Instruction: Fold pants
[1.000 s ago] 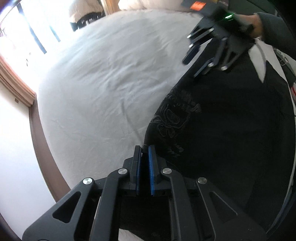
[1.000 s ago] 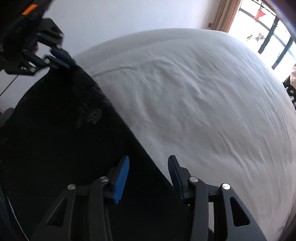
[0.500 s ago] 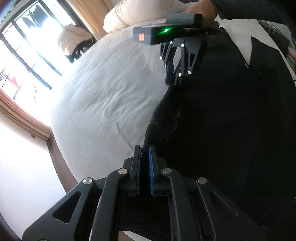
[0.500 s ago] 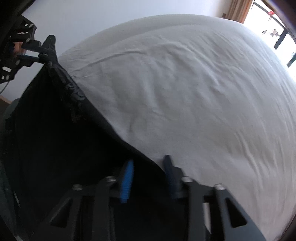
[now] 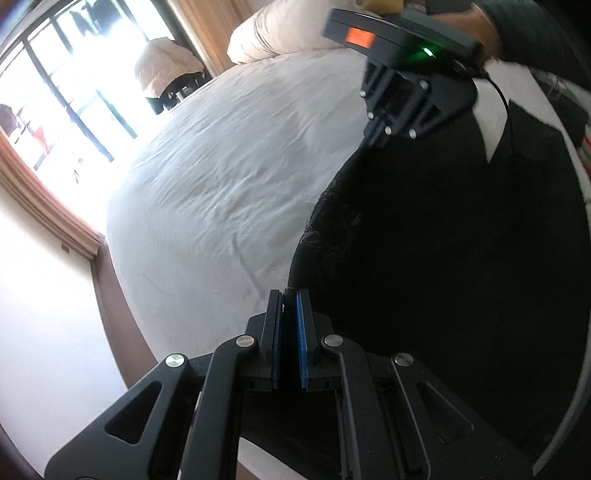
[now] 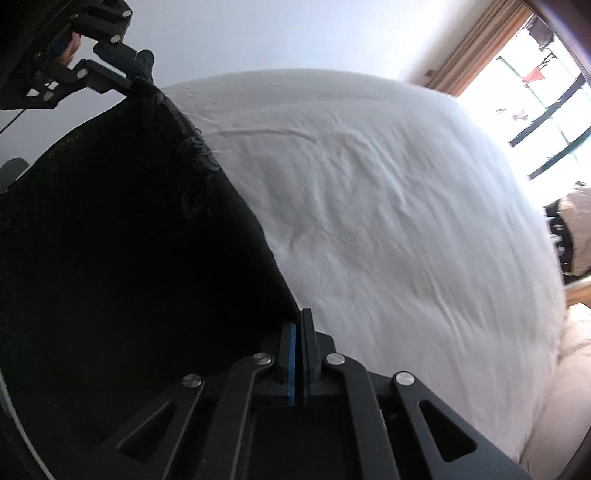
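The black pants (image 5: 443, 240) hang stretched between my two grippers above the white bed (image 5: 229, 177). My left gripper (image 5: 289, 295) is shut on one corner of their edge. My right gripper (image 6: 300, 317) is shut on the other corner; the pants (image 6: 122, 240) fill the left of its view. The right gripper also shows in the left wrist view (image 5: 373, 136), and the left gripper in the right wrist view (image 6: 138, 83), each pinching the cloth. A pale printed pattern (image 6: 199, 155) runs along the held edge.
The bed sheet (image 6: 388, 221) is wrinkled. A cream pillow (image 5: 288, 33) lies at the bed's head. A window (image 5: 55, 85) with a wooden frame is beyond the bed, with a white bundle (image 5: 166, 70) in front of it.
My right gripper was open over the pants' edge and has shut on it. Both grippers have lifted the edge. The left gripper stayed shut on its corner.
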Available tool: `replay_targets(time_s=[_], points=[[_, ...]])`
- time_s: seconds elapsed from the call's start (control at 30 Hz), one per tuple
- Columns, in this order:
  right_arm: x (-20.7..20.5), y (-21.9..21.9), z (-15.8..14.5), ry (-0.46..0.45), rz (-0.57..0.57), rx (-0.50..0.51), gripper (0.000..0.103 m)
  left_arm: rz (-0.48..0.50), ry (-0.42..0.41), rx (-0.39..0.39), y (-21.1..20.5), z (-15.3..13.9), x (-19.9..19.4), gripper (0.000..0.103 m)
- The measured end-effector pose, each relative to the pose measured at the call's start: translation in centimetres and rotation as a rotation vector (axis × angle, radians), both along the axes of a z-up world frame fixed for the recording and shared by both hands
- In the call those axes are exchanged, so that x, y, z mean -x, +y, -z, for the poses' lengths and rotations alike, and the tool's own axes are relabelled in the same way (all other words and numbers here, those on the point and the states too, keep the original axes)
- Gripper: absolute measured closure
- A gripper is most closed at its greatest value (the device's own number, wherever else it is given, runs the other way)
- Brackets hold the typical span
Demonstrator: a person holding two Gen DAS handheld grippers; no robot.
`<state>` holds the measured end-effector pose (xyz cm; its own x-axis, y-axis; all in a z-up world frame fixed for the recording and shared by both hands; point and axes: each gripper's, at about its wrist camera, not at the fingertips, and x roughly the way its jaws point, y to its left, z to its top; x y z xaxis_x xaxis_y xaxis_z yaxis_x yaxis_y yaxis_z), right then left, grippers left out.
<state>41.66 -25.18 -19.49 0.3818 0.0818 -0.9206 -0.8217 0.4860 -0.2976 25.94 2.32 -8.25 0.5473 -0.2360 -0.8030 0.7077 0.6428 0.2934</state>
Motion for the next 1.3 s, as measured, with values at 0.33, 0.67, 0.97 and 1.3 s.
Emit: replay_targets(time_s=[0.33,0.67,0.97,1.3], points=[[7.9,1.7,0.2,-0.056,0.032,-0.072,0.101,0.021,0.049,0.05,-0.6,-0.2,7.7,0.097],[13.2,2.2,1.4,-0.024,0.101,-0.234,0.1,0.05,0.1,0.065,-1.1,0.8,13.9,0.097],[19.6,2.6,1.8,0.002,-0.023,-0.131,0.1,0.065,0.159,0.02,-0.8,3.5,17.9,0.097],[26.2,2.9,4.5,0.039,-0.147,0.021,0.1,0.146,0.206,-0.05,-1.8,7.2,23.0,0.097]])
